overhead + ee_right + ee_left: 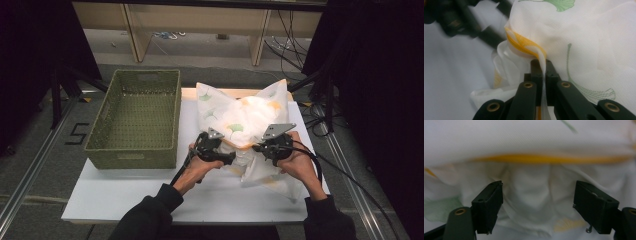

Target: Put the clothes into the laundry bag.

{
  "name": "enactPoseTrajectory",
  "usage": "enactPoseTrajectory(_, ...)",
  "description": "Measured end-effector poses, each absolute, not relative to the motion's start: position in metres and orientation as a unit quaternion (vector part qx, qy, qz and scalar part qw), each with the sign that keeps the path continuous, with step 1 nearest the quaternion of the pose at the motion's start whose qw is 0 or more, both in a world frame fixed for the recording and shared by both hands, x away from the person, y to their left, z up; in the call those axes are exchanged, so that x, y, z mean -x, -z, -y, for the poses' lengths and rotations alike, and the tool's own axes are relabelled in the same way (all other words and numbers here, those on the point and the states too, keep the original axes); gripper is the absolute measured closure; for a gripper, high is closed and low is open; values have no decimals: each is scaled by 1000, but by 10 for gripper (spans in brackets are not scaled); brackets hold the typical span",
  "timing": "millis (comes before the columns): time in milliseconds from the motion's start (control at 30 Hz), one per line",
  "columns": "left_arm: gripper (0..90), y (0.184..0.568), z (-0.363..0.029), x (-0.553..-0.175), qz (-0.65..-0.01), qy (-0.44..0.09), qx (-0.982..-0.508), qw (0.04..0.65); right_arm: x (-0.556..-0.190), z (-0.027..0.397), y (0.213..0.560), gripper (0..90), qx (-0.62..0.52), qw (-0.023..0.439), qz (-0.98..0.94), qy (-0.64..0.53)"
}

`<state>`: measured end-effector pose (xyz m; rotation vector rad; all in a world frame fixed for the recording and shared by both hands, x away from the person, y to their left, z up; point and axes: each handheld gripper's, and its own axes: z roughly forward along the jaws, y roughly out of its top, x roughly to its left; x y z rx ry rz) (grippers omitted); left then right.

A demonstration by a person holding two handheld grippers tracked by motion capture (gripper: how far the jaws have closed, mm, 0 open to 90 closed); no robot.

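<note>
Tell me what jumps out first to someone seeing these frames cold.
The puffy white pillow with green and yellow leaf print, sitting mid-table on the white board with its cover half on. The right gripper is shut on the cover's yellow-trimmed edge, while the left gripper faces the fabric with jaws wide apart. A green woven basket stands to the left of the pillow.

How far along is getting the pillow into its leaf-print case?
Done: most of the pillow sits inside the case. In hand: the right gripper pinches the case's opening edge; the left gripper is open facing the pillow. Left: loose case remains; the basket is empty.
</note>
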<state>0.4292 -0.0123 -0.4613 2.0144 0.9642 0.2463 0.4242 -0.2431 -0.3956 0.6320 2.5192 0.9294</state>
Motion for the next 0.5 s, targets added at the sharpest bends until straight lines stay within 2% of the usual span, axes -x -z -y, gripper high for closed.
enactPoseTrajectory(133,153,474,27,-424,-370,-109,-828,406,-424,243,396,897,-227,192,-895,-331)
enactPoseTrajectory(200,160,479,33,-433,-374,-119,-827,403,-424,243,396,897,-227,194,-895,-331)
enactPoseTrajectory(233,233,481,35,-437,-385,-116,-818,411,-423,243,395,897,-231,189,-895,-331)
enactPoseTrajectory(300,500,484,37,-446,-391,-115,-807,428,-422,243,394,897,-229,191,-895,-331)
enactPoseTrajectory(367,693,483,44,-452,-401,-126,-787,451,-421,245,392,897,-230,191,-893,-336)
enactPoseTrajectory(500,749,473,56,-459,-407,-149,-766,476,-417,248,388,898,-222,180,-894,-345)
